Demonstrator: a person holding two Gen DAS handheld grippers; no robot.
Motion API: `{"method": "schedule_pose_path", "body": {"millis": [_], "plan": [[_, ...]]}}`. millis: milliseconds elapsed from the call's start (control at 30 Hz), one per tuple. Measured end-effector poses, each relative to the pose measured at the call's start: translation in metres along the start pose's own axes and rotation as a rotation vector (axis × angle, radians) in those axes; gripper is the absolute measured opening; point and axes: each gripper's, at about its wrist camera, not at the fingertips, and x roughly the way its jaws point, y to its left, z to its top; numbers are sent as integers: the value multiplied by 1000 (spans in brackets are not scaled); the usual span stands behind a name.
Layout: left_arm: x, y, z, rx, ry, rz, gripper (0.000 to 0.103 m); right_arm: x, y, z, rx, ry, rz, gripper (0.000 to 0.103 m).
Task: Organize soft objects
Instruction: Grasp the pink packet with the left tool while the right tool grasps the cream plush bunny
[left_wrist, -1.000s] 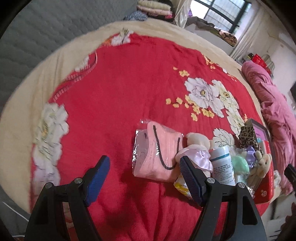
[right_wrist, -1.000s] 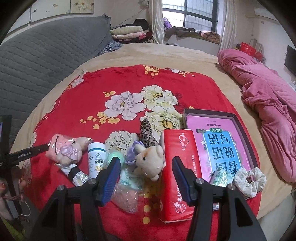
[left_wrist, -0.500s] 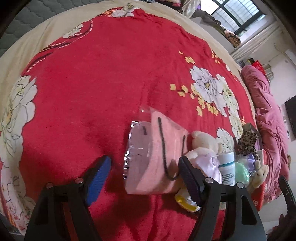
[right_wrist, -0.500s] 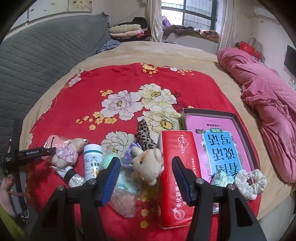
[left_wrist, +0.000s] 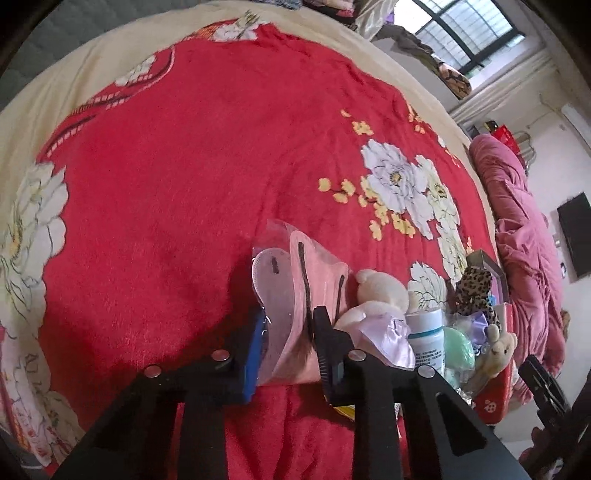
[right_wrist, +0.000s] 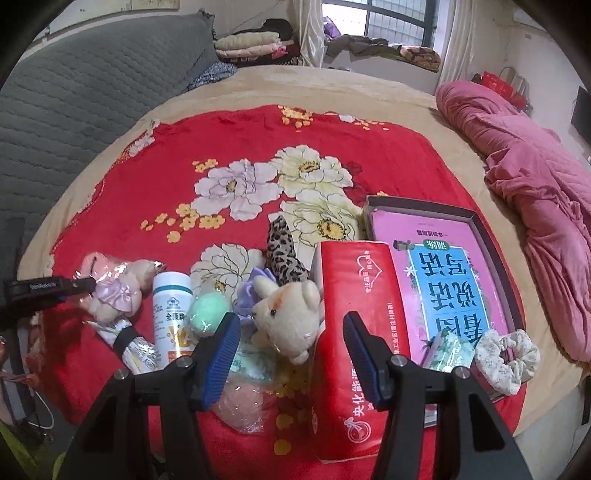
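1. Left gripper (left_wrist: 288, 343): blue-padded fingers clenched on the pink face-mask pack in clear plastic wrap (left_wrist: 295, 295); the pack stands on edge on the red floral fleece blanket (left_wrist: 166, 166), at the left end of the row of items.
2. Just right of the pack: cream plush bear with lilac satin bow (left_wrist: 376, 299), touching the pack; next, a white cylindrical bottle with teal label (left_wrist: 424, 332); then a mint-green soft ball (left_wrist: 458, 347).
3. Right gripper (right_wrist: 291, 347): jaws spread apart, grasping nothing; it hovers above the blanket in front of the beige plush animal (right_wrist: 288, 314).
4. Red rectangular tissue pack (right_wrist: 358, 325): lies just beside the right finger, touching the plush animal.
5. Dark shallow box with pink-and-blue printed book (right_wrist: 443, 273): lies right of the tissue pack; white floral fabric scrunchie (right_wrist: 506, 354) rests at its near corner.
6. Leopard-print fabric piece (right_wrist: 284, 251): stands behind the plush animal.
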Motion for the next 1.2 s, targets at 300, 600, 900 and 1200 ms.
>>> {"method": "schedule_pose_path", "body": {"millis": [300,600,900,1200], "plan": [[-9,-6,3,43,-29,20,24,36,12,4,-76,74,-33,58],[-11,-4,4,35,-31,16,24,56,45,1,-309,84,-234,57],[-13,-6,2,49,-30,20,24,59,59,-9,-413,50,-286,47],[-29,-11,1,65,-77,30,24,15,23,3,-163,-26,-61,45]]}}
